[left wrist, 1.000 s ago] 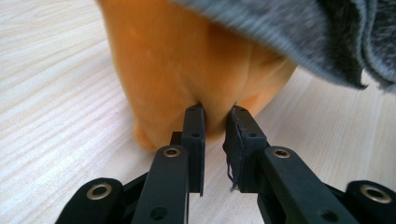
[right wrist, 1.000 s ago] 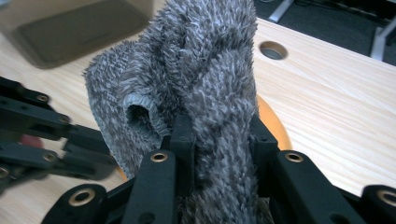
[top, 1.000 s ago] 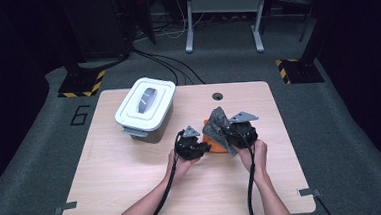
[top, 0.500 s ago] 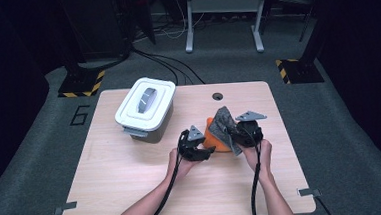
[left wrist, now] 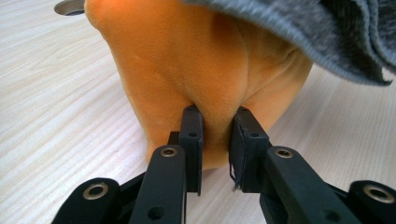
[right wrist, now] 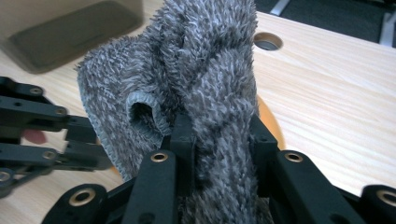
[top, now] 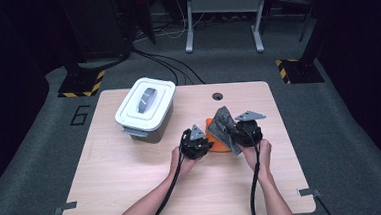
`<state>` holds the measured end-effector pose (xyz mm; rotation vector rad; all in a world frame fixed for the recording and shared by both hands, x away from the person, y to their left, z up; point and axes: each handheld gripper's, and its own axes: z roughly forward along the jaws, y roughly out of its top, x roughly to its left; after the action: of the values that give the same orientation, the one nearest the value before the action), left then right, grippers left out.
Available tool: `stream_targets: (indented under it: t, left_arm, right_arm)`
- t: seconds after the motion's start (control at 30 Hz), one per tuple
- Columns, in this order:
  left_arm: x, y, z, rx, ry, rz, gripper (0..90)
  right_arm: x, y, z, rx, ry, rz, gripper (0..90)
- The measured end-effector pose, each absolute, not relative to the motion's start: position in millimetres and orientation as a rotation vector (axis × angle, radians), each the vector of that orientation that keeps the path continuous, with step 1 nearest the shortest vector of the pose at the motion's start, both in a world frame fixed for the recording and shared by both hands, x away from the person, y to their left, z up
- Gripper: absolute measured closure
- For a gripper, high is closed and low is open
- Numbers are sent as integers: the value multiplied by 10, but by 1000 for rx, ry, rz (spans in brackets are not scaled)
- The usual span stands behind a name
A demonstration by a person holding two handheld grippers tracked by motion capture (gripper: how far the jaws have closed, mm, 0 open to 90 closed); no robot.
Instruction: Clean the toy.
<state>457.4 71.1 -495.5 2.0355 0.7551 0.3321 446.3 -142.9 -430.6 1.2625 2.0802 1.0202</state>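
Pinching a fold of the orange cloth [left wrist: 205, 70], the left gripper [left wrist: 215, 140] has just closed; the right gripper [right wrist: 219, 140] clamps the grey towel [right wrist: 205, 70] (bunched between its jaws).

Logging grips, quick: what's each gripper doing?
Left gripper: just closed on the orange cloth.
Right gripper: shut on the grey towel.

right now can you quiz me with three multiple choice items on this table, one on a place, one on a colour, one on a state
1. Where does the white lidded box stand?
A. left of both grippers
B. right of both grippers
C. on the floor

2. What colour is the cloth pinched by the left gripper?
A. green
B. orange
C. white

3. What is the right gripper doing?
A. standing open over bare table
B. clamping a pen
C. holding the grey towel

Answers:
1 A, the high view shows it far left.
2 B, orange plush sits between the jaws.
3 C, grey pile bunches between the jaws.
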Motion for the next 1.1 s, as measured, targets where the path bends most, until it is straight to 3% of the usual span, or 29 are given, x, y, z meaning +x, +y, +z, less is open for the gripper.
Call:
stream_targets:
  t: [0.4, 0.7, 0.87, 1.1]
  left_arm:
    - [4576, 772, -5004, 2011, 766, 306, 764]
    - [4581, 805, -5024, 2002, 770, 290, 762]
    - [4570, 800, -5023, 2006, 765, 297, 761]
    - [4562, 792, -5018, 2010, 765, 303, 759]
  right_arm:
    - [4564, -1877, -4550, 1472, 2034, 976, 697]
    - [4575, -1955, -4589, 1508, 2026, 984, 698]
    - [4429, -1874, -4359, 1435, 1994, 1120, 698]
    - [4400, -1432, -4212, 1275, 2090, 1113, 696]
